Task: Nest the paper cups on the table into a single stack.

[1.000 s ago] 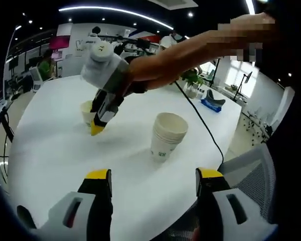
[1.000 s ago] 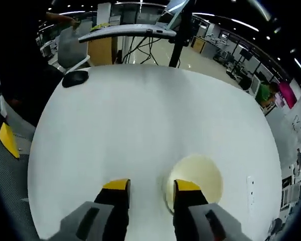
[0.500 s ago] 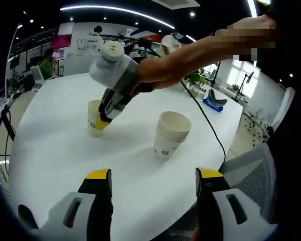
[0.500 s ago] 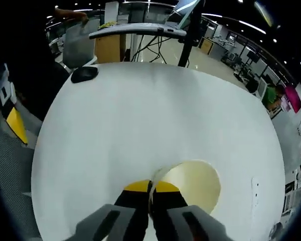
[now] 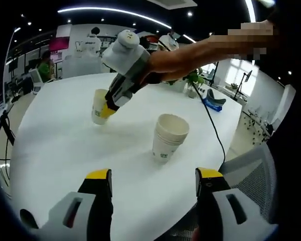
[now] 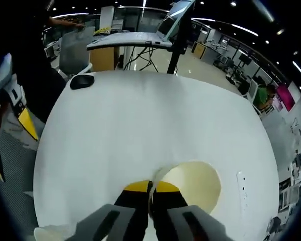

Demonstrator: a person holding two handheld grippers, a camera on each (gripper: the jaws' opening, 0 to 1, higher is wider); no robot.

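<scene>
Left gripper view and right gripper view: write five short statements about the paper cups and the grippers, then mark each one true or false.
1. The right gripper pinches the rim of a single white paper cup. True.
2. That single cup rests flat on the round white table. False: it is held tilted, clear of the tabletop.
3. The stack of nested white paper cups stands upright on the table. True.
4. The left gripper grips the stack. False: its fingers stand apart, holding nothing.
5. A black computer mouse lies inside the held cup. False: it lies near the table's far edge.
</scene>
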